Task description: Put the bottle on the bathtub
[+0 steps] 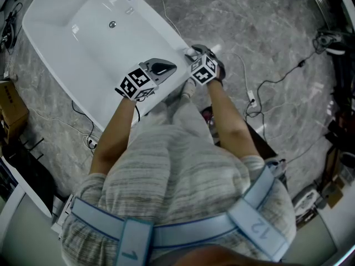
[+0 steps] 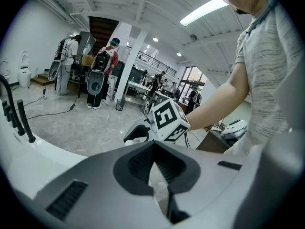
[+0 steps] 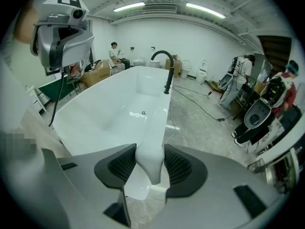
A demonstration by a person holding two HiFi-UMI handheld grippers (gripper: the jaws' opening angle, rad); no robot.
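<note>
The right tool (image 3: 150, 148) has its jaws closed partway on a white bottle (image 3: 150, 159), one ribbed black pad against each side of it. The bottle sits upright between the pads and tapers toward its lower end. It is right at the near end of the bathtub (image 3: 105, 104), and its white runs into the white of the rim (image 3: 167, 109) behind it. I cannot tell whether it touches the rim.

Ahead of this tool the tub stretches away, with a small round drain (image 3: 143, 112) in its floor. A curved black faucet (image 3: 166, 70) stands on the far right rim. Up and to the left of the right tool hangs the left tool (image 2: 153, 148), near the same end of the tub. Its jaws are drawn together so the tips meet, with nothing held between them. Only pale cloth shows through the gap behind the tips.

A grey marbled floor (image 1: 266, 32) with loose cables (image 1: 277, 79) lies to the right of the right tool.
</note>
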